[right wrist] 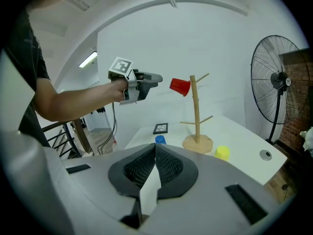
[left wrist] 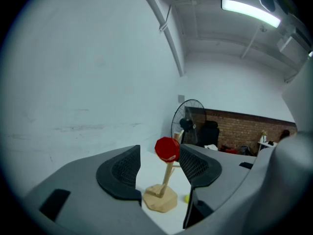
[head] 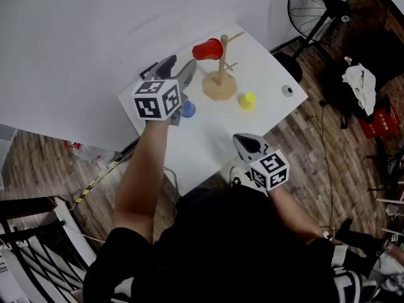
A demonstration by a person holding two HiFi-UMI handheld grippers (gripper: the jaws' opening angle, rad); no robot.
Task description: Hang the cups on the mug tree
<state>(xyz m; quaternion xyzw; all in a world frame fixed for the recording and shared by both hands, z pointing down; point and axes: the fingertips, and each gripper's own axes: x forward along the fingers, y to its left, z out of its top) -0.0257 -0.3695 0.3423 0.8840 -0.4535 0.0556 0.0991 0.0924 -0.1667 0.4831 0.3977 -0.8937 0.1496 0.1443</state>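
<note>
Gaping empty, the left gripper [head: 182, 68] hangs above the blue cup [head: 188, 109]; the red cup [head: 207, 49] is on the tree [head: 219, 84], the yellow cup [head: 247, 101] beside it, the right gripper [head: 242, 140] closed on nothing. Cups appear light, rigid, slick: pinch the rim.

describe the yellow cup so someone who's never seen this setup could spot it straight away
On the white table stands a wooden mug tree. The yellow cup sits on the tabletop beside its base, on the floor fan's side. It alone is yellow: the red cup hangs from a peg, the blue cup sits across the base.
</note>
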